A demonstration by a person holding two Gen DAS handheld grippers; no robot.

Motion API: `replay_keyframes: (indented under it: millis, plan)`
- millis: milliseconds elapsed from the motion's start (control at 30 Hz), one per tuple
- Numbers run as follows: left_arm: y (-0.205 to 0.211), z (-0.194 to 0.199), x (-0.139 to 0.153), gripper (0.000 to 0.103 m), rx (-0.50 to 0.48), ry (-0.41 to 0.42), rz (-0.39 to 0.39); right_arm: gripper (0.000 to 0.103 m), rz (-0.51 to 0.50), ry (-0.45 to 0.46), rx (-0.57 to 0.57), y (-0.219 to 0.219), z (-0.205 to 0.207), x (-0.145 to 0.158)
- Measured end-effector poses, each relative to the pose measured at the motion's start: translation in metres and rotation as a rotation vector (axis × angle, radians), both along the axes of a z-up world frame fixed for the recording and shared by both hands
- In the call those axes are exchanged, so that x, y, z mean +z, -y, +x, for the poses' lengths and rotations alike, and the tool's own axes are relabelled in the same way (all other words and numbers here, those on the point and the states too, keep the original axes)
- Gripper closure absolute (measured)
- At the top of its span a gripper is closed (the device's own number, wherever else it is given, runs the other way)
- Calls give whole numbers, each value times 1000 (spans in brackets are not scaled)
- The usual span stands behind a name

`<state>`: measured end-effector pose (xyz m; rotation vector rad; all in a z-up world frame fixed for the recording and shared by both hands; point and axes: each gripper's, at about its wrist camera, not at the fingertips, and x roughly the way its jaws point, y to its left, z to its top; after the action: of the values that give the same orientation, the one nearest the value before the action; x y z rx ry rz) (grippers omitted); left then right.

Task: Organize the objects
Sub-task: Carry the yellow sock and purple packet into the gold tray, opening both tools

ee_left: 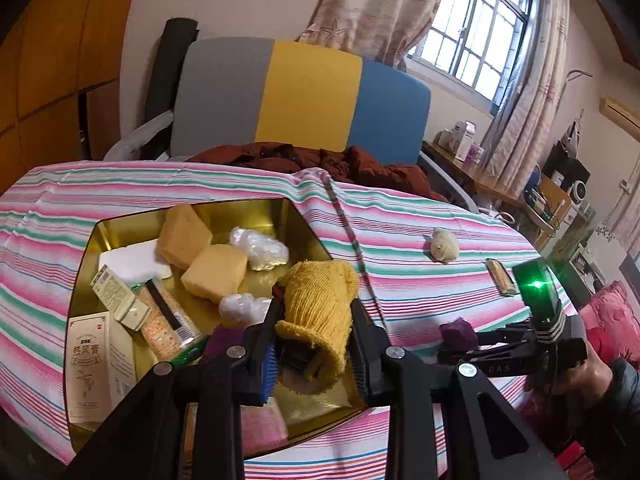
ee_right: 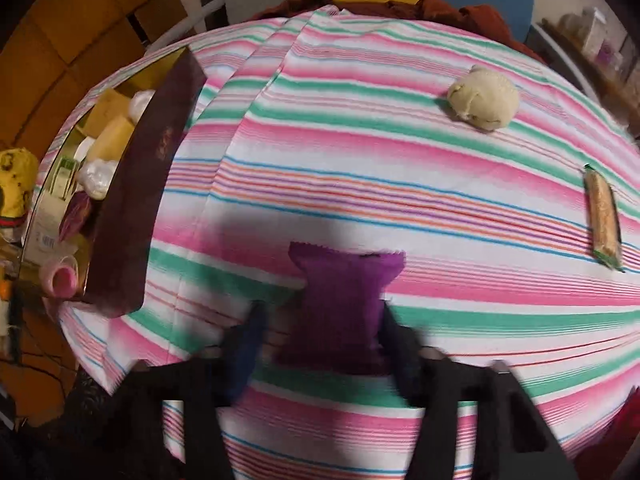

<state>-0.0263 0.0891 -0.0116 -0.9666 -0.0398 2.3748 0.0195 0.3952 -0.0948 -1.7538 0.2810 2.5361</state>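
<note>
My left gripper [ee_left: 316,320] is shut on a yellow knitted cloth [ee_left: 320,296], held over the near right part of an open gold tin [ee_left: 86,256]. The tin holds two yellow sponges [ee_left: 216,270], white wrapped lumps [ee_left: 260,246], cartons [ee_left: 94,364] and a cracker pack [ee_left: 166,326]. My right gripper [ee_right: 324,340] grips a purple packet [ee_right: 344,304] by its sides just above the striped cloth [ee_right: 360,152]; this view is blurred. The same packet [ee_left: 458,332] shows at the right gripper's tip in the left wrist view. The tin's maroon wall [ee_right: 140,200] stands to the packet's left.
On the striped cloth lie a pale beige lump [ee_right: 482,98] at the far right and a wrapped snack bar [ee_right: 604,220] near the right edge. A dark red garment [ee_left: 320,160] and a grey, yellow and blue chair back [ee_left: 304,92] stand behind the table. A hand [ee_left: 588,372] holds the right gripper.
</note>
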Motion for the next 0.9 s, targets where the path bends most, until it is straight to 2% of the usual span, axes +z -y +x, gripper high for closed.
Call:
replay_keyframes:
  millis: [200,400,667,900]
  plan:
    - [14,-8,-4,73,45,7,-9,62,-26,-28,-37,-9,2,2]
    - [25,-19,-9,73,90,18,-31,62,-110,-146,-21,1,5,35]
    - [34,-26,-6,72,130,28,-34,62,-200,-281,146,76,-12,75]
    - [49,-37,-3,71,177,23,-46,62,-219,-314,239,128,-34,93]
